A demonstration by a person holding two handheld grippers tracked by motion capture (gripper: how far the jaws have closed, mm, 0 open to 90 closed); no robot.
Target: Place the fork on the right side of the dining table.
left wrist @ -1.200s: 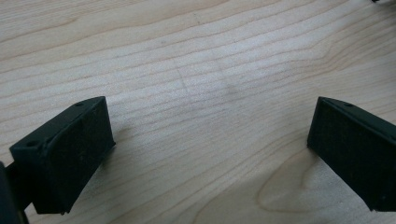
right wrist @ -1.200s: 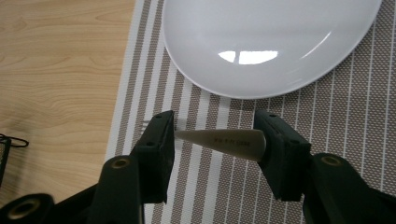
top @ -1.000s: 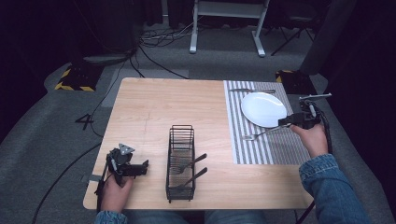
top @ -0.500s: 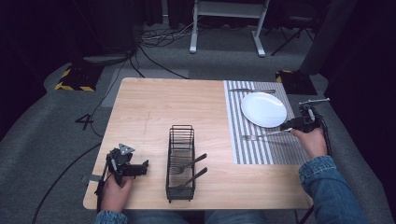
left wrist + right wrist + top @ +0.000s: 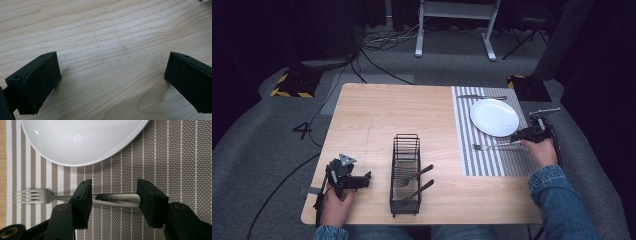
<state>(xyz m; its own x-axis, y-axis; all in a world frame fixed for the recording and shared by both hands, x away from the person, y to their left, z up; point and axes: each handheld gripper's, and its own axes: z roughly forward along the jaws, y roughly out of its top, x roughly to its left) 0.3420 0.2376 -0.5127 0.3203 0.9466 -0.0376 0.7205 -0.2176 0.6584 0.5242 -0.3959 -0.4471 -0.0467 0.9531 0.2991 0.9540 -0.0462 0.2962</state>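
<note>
Fork (image 5: 75, 199) lies flat on the striped placemat (image 5: 175, 157), just below the rim of the white plate (image 5: 82, 140), tines pointing away from the right gripper (image 5: 113, 200). That gripper's jaws stand part-way apart with the fork's handle running crosswise between them; the far pad sits at the handle's end, and I cannot tell whether either pad presses on it.

Lifting away while a pad drags the handle could skew the fork or nudge it against the plate. Bare placemat lies on the near side of the plate, with the mat's near edge well clear.

Far from the plate, the left gripper (image 5: 346, 176) rests with jaws wide apart over bare table (image 5: 105, 37), beyond the wire cutlery basket (image 5: 405, 172).
</note>
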